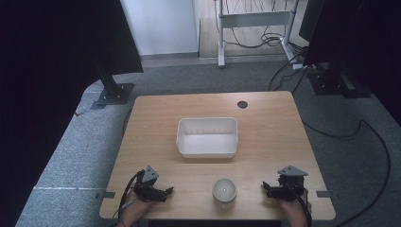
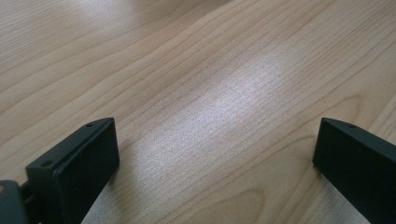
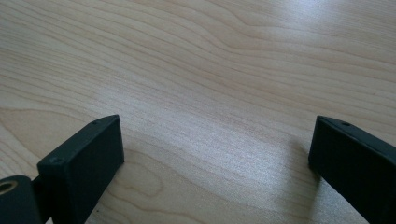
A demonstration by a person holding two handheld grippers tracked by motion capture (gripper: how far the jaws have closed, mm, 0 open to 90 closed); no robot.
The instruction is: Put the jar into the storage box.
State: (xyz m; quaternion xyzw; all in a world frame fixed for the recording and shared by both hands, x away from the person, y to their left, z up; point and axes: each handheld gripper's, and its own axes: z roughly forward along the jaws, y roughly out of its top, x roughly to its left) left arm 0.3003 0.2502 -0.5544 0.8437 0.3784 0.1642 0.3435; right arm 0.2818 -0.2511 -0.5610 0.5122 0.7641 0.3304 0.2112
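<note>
While both tongs rest released, left gripper (image 1: 166, 191) and right gripper (image 1: 265, 187) flanking the jar (image 1: 224, 191), I judge pickup pending; next, close toward it, tub (image 1: 207, 137) beyond.

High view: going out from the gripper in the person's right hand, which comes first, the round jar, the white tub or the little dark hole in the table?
Measured from the right gripper:
1. The round jar, just to its left at the near edge of the table.
2. The white tub, farther in, at the middle.
3. The dark hole, near the far edge.
</note>
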